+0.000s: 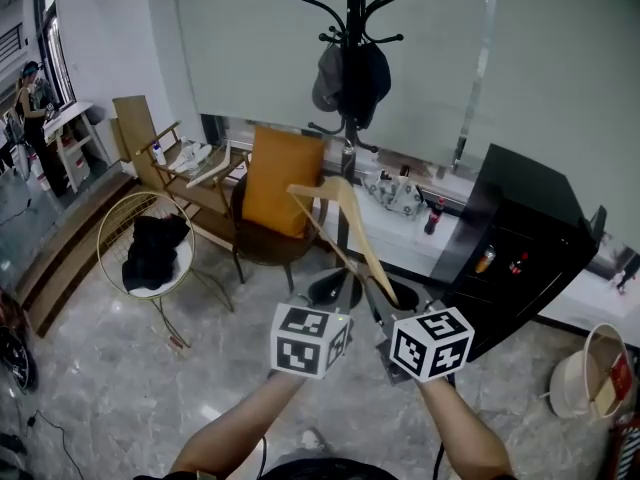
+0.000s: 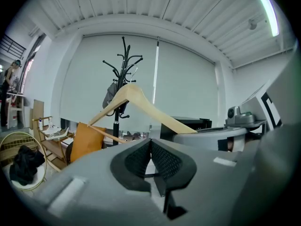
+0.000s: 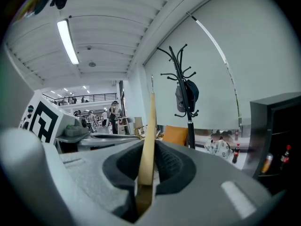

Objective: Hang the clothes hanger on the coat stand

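Your clothes hanger is pale wood, smooth and matt. The pads of your right tool are black and finely ribbed, set in matt grey plastic. The coat stand is black metal with a slight sheen, and the floor is glossy marbled tile

Ahead of you, a pale roller blind covers the far wall above a low white ledge. On the grey marble floor stand a wooden armchair, an orange-backed chair and, to your right, a black cabinet. A tube lamp lights the slatted ceiling.
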`<state>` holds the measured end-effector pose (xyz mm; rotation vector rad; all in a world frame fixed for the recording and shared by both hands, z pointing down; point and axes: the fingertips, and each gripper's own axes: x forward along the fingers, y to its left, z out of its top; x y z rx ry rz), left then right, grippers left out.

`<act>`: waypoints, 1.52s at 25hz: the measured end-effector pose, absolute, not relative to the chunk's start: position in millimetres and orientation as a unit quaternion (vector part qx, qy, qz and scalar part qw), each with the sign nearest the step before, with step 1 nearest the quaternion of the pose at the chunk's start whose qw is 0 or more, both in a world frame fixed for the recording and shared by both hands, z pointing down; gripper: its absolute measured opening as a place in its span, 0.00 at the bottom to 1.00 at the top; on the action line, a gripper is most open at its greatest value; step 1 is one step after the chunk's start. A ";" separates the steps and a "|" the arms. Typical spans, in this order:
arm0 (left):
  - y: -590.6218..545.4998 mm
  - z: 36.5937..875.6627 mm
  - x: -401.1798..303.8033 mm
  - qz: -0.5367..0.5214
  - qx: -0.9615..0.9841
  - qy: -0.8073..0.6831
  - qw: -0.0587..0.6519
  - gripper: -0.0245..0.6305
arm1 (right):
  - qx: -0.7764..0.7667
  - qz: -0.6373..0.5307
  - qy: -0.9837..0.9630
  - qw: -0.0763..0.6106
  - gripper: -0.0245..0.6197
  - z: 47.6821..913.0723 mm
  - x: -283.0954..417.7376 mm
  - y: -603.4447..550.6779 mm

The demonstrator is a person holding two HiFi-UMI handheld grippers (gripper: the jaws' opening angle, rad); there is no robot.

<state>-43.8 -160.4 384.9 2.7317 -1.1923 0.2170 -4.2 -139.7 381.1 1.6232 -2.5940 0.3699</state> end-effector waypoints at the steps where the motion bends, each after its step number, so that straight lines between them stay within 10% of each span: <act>1: -167.5 385.0 -49.0 0.072 0.912 -0.396 0.077 0.04 | 0.528 0.120 -0.840 0.030 0.12 380.8 -9.3 -147.0; 38: -363.5 382.6 11.7 0.073 0.892 -0.439 0.073 0.04 | 0.484 0.111 -0.868 0.024 0.12 374.7 51.0 -352.6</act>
